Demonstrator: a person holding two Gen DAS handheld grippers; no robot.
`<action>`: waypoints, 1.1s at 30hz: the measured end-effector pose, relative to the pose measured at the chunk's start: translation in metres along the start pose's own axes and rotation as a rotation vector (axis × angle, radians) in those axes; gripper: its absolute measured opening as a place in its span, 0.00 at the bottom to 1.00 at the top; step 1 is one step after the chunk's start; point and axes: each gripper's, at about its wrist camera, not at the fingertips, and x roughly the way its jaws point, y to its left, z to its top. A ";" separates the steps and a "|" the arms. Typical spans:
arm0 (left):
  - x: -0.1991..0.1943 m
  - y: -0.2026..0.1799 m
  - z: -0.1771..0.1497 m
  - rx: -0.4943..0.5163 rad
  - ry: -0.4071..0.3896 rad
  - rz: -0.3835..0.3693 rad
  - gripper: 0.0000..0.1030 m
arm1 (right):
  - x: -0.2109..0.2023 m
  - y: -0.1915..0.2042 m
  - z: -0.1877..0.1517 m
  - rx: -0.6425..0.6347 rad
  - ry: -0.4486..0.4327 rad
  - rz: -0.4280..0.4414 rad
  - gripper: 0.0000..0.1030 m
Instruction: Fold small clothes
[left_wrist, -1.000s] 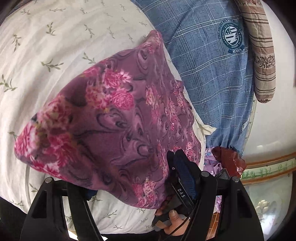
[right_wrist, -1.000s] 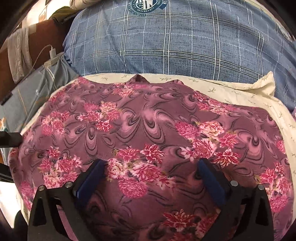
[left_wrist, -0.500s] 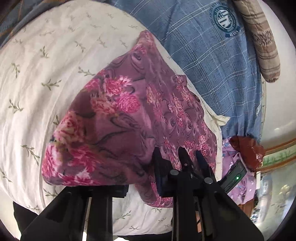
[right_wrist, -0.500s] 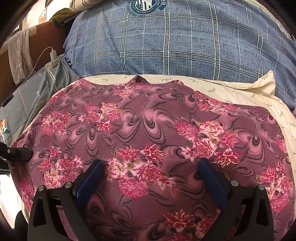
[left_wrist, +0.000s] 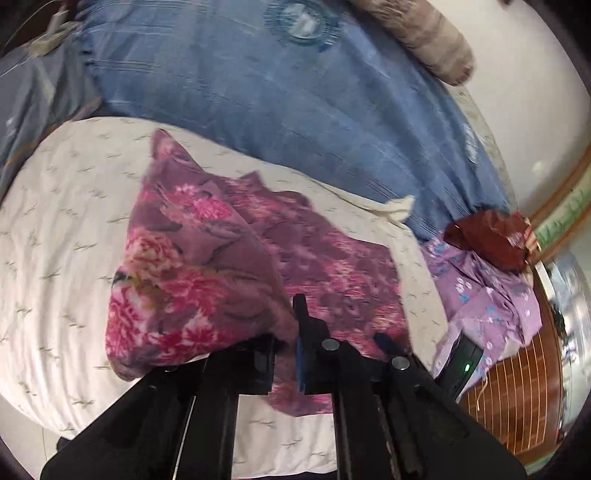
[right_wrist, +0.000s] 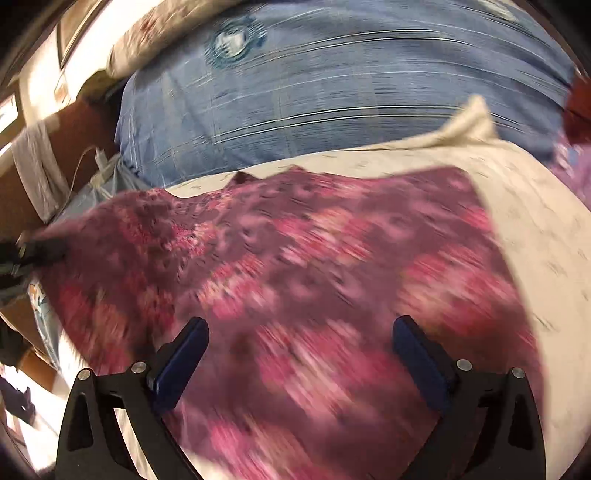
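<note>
Garment: purple floral cloth (left_wrist: 229, 266), centre of frame, lying on the cream sheet (left_wrist: 55, 258); its left portion is lifted and doubled over.
Left claw (left_wrist: 284, 354): closed, pinching the lifted fold at lower centre.
Right claw (right_wrist: 301, 354): fingers spread wide over the cloth (right_wrist: 295, 258), holding nothing; view motion-blurred.
Background: blue checked bedding (left_wrist: 295, 110) across the upper frame; lilac flowered fabric (left_wrist: 480, 288) at right.
</note>
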 end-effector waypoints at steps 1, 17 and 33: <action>0.007 -0.012 -0.002 0.019 0.016 -0.024 0.06 | -0.008 -0.006 -0.006 0.012 0.002 -0.001 0.97; 0.033 -0.073 -0.015 0.156 0.246 -0.142 0.26 | -0.085 -0.055 -0.061 0.213 -0.101 0.130 0.97; 0.142 0.007 0.121 -0.035 0.371 0.253 0.71 | 0.021 -0.030 0.033 0.257 -0.025 0.314 0.96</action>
